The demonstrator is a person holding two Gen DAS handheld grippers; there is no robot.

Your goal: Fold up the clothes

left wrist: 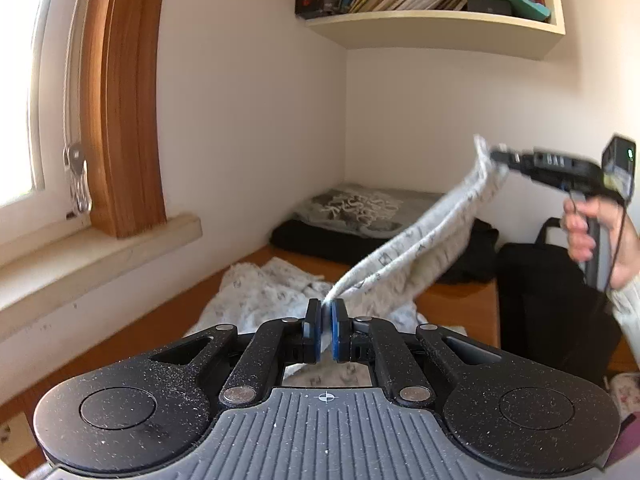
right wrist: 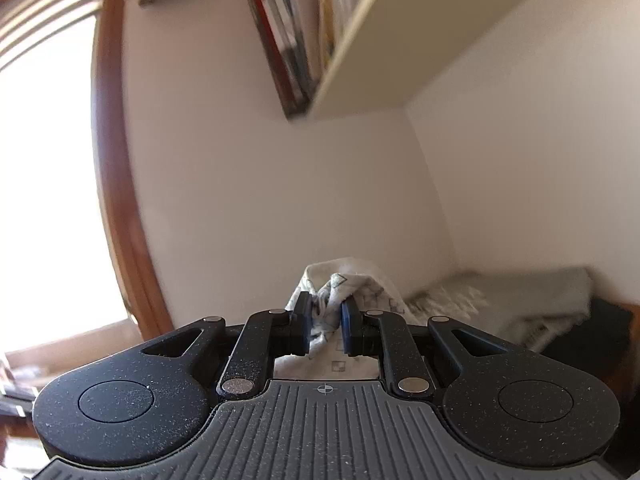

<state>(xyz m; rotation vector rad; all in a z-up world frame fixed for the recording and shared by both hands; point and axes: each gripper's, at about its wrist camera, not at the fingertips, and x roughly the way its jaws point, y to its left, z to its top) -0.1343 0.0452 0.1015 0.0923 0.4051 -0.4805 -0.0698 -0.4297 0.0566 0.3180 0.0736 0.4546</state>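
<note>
Left gripper: jaws closed to a narrow slit, the blue pads pinching one edge of a white printed garment. From the pads the cloth rises in a taut band ahead and to the right, up to the right gripper, which grips its far end above the desk; the rest of the garment lies crumpled on the wooden desk just beyond and below the left fingertips. A person's hand holds the right gripper's handle. Right gripper, wrist view: jaws partly closed on a bunched fold of the same garment, which fills the gap between the pads and spills over the fingertips. Folded grey and black clothes are stacked in the corner, well ahead of the fingers; a wall shelf of books hangs above.
</note>
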